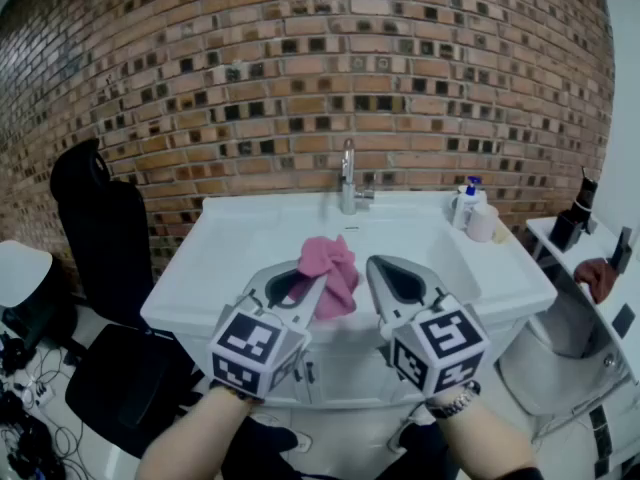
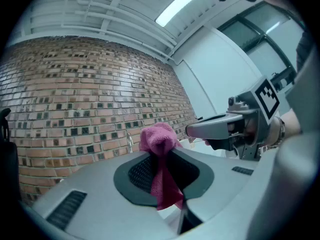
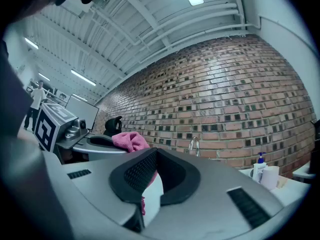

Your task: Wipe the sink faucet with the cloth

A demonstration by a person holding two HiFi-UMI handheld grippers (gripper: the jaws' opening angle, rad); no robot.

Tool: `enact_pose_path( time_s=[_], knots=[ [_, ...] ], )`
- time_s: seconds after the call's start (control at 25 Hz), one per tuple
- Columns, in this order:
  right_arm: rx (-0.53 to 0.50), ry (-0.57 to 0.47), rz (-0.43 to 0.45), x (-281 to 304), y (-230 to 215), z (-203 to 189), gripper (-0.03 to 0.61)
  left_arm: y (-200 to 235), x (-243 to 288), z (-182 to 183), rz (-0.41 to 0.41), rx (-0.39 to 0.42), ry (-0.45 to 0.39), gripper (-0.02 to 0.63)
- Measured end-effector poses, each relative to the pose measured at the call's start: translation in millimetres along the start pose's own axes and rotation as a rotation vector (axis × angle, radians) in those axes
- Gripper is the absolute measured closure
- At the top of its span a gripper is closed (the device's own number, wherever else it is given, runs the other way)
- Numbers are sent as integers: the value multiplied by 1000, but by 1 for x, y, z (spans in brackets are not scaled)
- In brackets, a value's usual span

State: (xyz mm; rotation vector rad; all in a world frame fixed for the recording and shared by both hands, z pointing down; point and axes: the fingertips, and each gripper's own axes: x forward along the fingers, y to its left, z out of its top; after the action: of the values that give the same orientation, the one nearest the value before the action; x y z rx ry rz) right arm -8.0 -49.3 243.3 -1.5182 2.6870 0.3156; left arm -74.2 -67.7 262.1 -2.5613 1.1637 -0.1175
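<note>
A pink cloth (image 1: 331,270) hangs from my left gripper (image 1: 312,286), which is shut on it in front of the white sink (image 1: 230,243). In the left gripper view the cloth (image 2: 159,141) bunches above the jaws of the left gripper (image 2: 162,156) and trails down between them. The chrome faucet (image 1: 347,179) stands at the sink's back edge, well beyond both grippers. My right gripper (image 1: 388,273) is beside the left one, shut and holding nothing. The right gripper view shows the right gripper (image 3: 154,156) with its jaws together, the cloth (image 3: 130,140) to its left and the faucet (image 3: 194,146) ahead.
A soap pump bottle (image 1: 466,203) and a white roll (image 1: 483,223) stand on the sink's right rear corner. A black chair (image 1: 100,233) is at the left. A shelf with dark items (image 1: 585,243) is at the right. Cables (image 1: 25,418) lie on the floor.
</note>
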Motion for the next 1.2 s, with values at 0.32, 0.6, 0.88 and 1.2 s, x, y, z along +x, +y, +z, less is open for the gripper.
enact_pose_path(
  time_s=[0.32, 0.6, 0.88, 1.2],
  knots=[
    [12, 13, 4, 41, -41, -7, 568, 36, 52, 2, 19, -17, 0, 546],
    [17, 20, -17, 61, -75, -14, 568, 65, 92, 2, 30, -19, -7, 546],
    [15, 38, -12, 88, -95, -22, 568, 88, 126, 9, 37, 1, -17, 546],
    [-3, 29, -13, 110, -111, -15, 568, 108, 154, 15, 48, 22, -26, 546]
  ],
)
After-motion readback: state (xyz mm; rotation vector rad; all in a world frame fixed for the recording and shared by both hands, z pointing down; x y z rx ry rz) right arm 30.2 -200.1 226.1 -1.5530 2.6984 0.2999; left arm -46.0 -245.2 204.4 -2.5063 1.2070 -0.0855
